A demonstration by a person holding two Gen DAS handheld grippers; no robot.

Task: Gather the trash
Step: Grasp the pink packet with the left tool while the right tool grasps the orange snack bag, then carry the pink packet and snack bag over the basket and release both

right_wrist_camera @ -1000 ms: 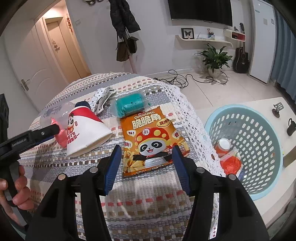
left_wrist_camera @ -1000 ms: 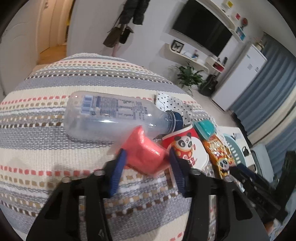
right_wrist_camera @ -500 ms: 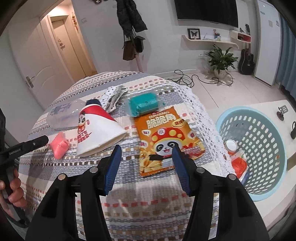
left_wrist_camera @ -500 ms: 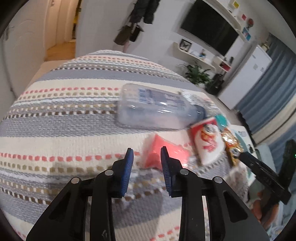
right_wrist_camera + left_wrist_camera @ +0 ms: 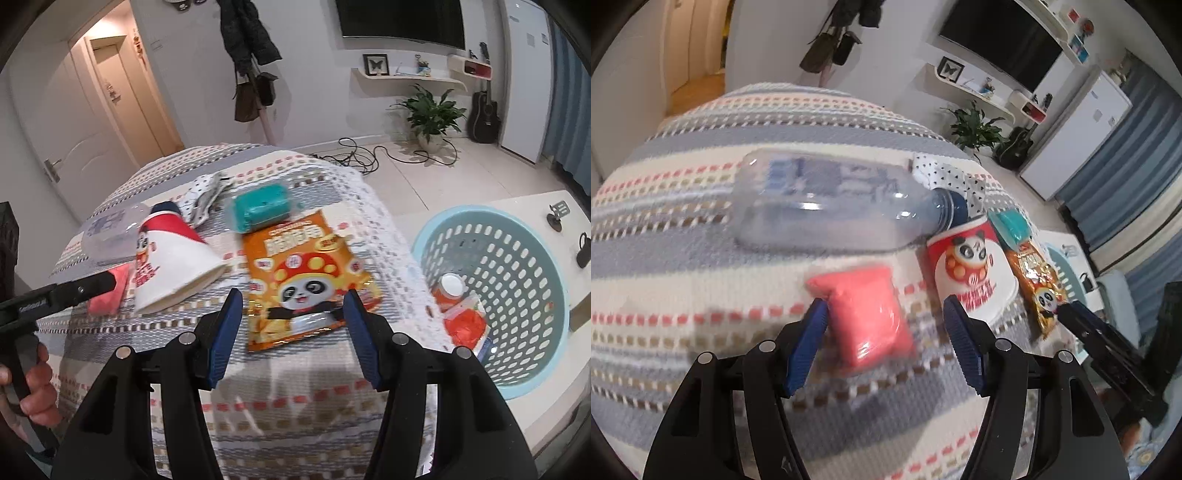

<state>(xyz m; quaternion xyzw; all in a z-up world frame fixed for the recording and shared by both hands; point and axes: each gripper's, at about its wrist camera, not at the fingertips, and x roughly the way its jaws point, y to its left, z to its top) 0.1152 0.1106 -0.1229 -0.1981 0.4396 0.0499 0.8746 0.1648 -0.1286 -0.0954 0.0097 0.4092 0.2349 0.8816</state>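
Note:
A pink packet point(image 5: 864, 317) lies on the striped cloth between the fingers of my left gripper point(image 5: 884, 306), whose jaws are opening. The left pad sits at the packet's edge and the right pad stands apart from it. Beyond the packet lie a clear plastic bottle point(image 5: 834, 206), a panda paper cup point(image 5: 971, 273) and a teal roll point(image 5: 1012, 225). My right gripper point(image 5: 293, 295) hovers open over the lower end of an orange snack bag point(image 5: 306, 266), gripping nothing. A pale blue basket point(image 5: 517, 236) stands to the right.
The basket holds a capped orange bottle point(image 5: 450, 290) and a red packet point(image 5: 465, 325). A dotted wrapper point(image 5: 207, 195) lies behind the cup point(image 5: 173, 262). The table's edge point(image 5: 406, 258) drops off beside the basket. A hand point(image 5: 33, 391) holds the left gripper's handle at lower left.
My left gripper's jaws narrowed and drew back from the pink packet, then came forward again and widened around it. The right gripper stayed over the snack bag.

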